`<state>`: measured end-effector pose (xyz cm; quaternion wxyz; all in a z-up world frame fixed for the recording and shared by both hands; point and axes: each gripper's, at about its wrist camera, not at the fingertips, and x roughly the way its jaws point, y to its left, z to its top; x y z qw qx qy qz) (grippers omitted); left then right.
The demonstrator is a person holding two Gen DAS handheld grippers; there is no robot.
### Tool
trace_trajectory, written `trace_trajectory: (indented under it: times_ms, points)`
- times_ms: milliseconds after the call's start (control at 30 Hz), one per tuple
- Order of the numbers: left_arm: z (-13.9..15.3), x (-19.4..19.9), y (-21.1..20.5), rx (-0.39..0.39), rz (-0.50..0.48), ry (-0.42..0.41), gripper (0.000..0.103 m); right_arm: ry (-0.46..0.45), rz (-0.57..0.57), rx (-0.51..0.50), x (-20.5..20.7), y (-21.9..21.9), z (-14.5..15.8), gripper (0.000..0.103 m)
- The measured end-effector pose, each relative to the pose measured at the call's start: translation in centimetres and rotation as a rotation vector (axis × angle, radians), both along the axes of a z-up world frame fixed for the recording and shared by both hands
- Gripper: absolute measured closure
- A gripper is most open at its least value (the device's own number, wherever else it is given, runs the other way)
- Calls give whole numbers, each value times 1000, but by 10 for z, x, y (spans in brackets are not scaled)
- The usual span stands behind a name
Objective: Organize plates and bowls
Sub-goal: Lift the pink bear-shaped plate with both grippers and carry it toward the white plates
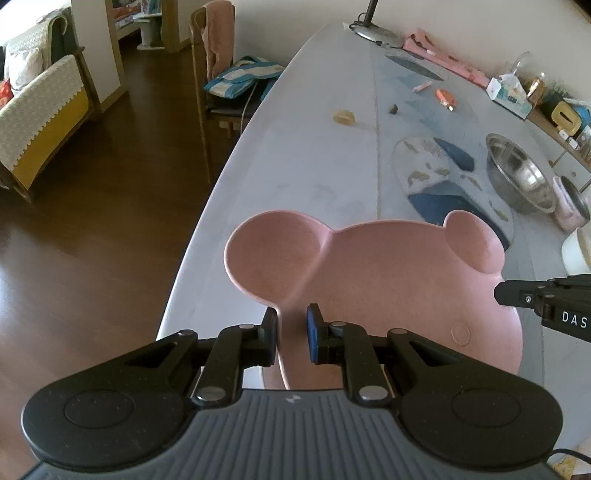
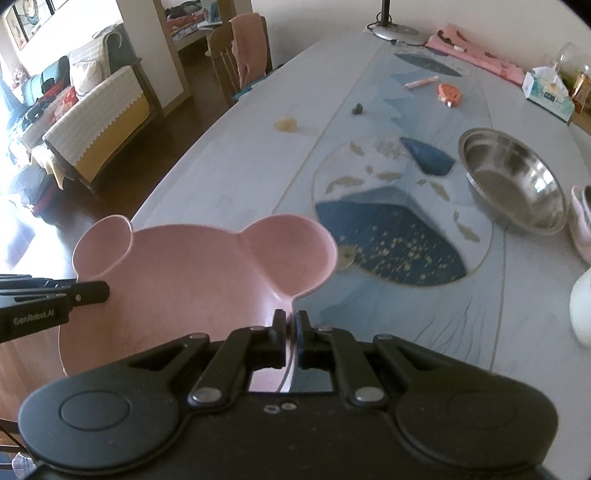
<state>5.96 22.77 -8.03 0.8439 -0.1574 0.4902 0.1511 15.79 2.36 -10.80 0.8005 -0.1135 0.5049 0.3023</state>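
A pink bear-shaped plate (image 1: 388, 288) with two round ear compartments hangs above the near end of the table, carried by both grippers. My left gripper (image 1: 291, 332) is shut on its left rim, just below the left ear. My right gripper (image 2: 291, 338) is shut on the plate (image 2: 177, 280) at its right rim, under the right ear. The right gripper's black tip (image 1: 517, 293) shows at the right edge of the left wrist view, and the left gripper's tip (image 2: 88, 291) at the left edge of the right wrist view. A steel bowl (image 2: 513, 177) sits on the table ahead to the right.
The long grey table (image 1: 295, 155) has a blue and gold patterned mat (image 2: 388, 214). Pink and white bowls (image 2: 583, 221) stand at the right edge. Small items, a tissue box (image 2: 550, 92) and a lamp base (image 2: 395, 31) lie farther back. A chair (image 1: 218, 85) and sofa stand on the left.
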Motion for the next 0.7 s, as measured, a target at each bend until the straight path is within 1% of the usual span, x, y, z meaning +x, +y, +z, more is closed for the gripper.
trace_trajectory:
  times_ms: [200,333,467,700]
  points:
    - [-10,-6,-1,39,-15,1,89,21,-18,18,-7,0,-17,97]
    - [-13,-6,-5,56,-29,-12,89,5,-18,16,-11,-1,-21,97]
    - [-19,-6,-7,49,-44,-11,88,-12,-16,4,-13,-2,-25,97]
    - [-26,-5,-8,42,-41,-1,88,-20,-26,-6,-14,-2,-31,96]
